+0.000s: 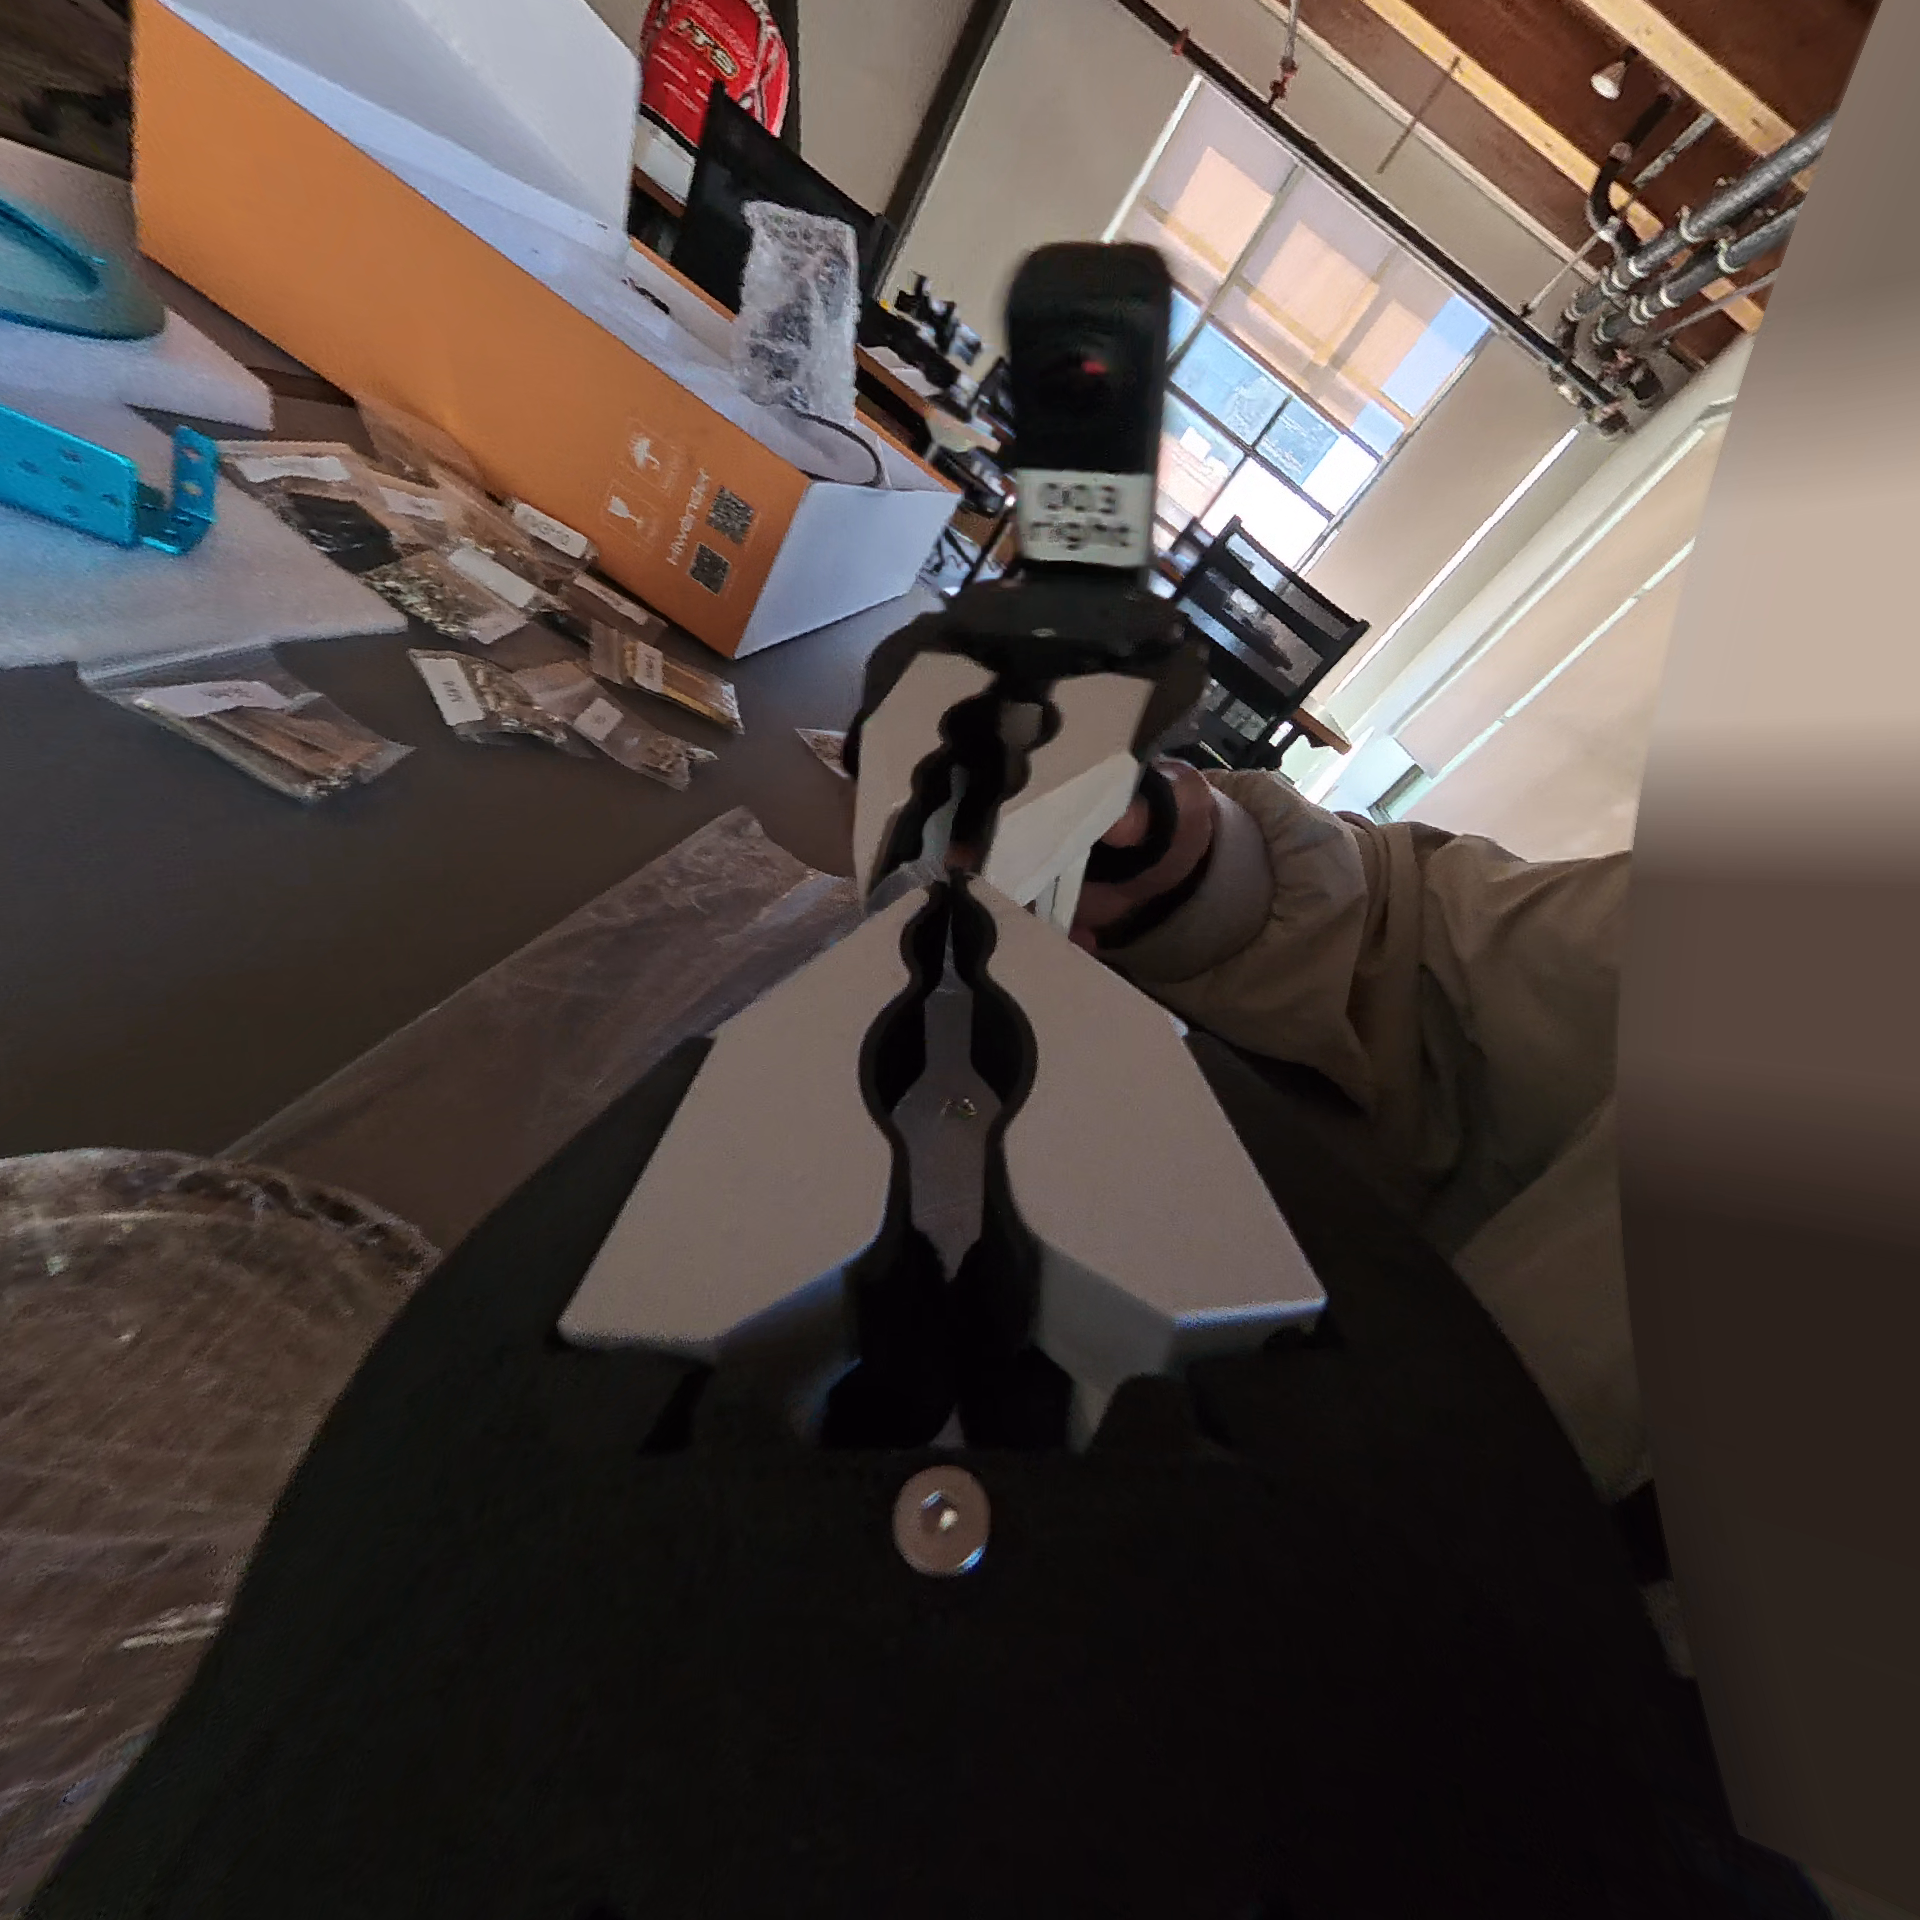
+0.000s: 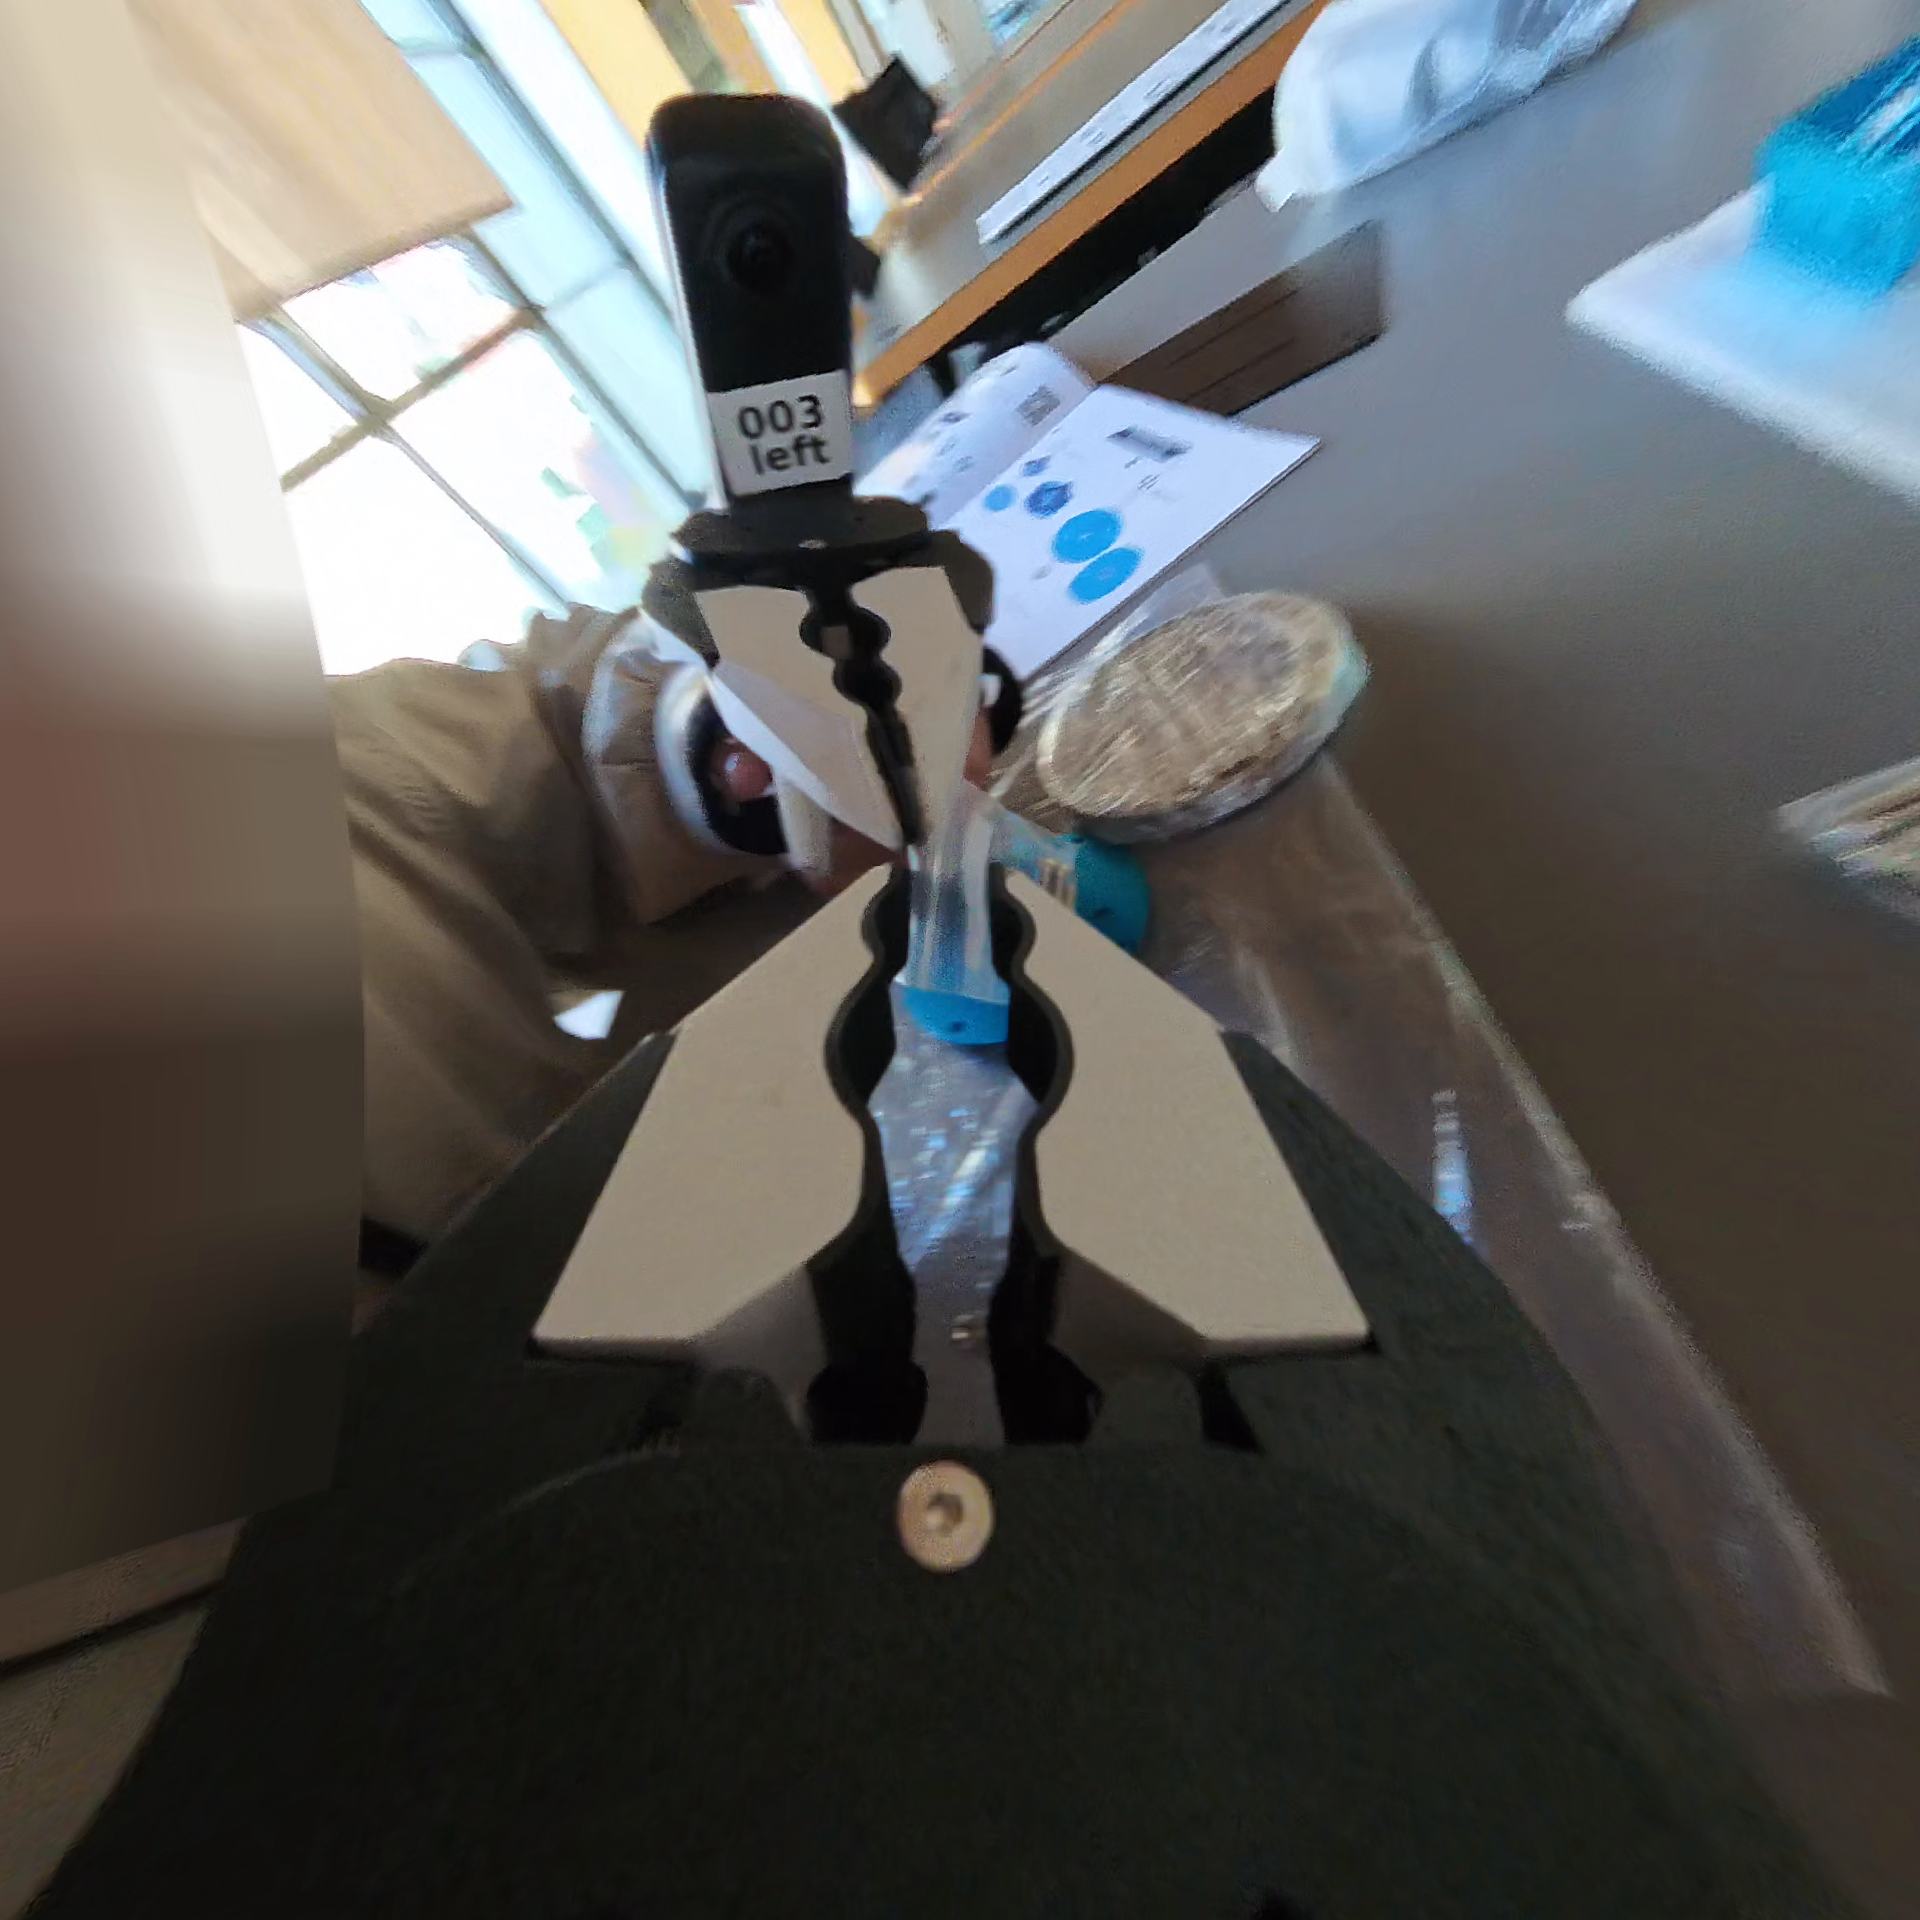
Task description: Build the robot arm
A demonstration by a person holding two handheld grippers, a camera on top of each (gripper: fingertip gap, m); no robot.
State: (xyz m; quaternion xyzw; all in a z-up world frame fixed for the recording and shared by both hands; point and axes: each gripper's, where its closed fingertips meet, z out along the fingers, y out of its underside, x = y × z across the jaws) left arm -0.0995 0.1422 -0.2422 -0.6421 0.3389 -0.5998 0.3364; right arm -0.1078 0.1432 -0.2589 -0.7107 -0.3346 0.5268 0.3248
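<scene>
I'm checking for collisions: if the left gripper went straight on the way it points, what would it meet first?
Most likely the right gripper: it faces the left gripper nearly tip to tip, both pinching the same clear bag. Depth is hard to judge, but nothing else shows between them.

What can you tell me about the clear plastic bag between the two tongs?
The clear plastic bag is thin, crinkled and shiny, with a blue part inside it. It is stretched between the left tongs and the right tongs, both pinching its film. It hangs above the dark table. Its lower end is hidden.
</scene>
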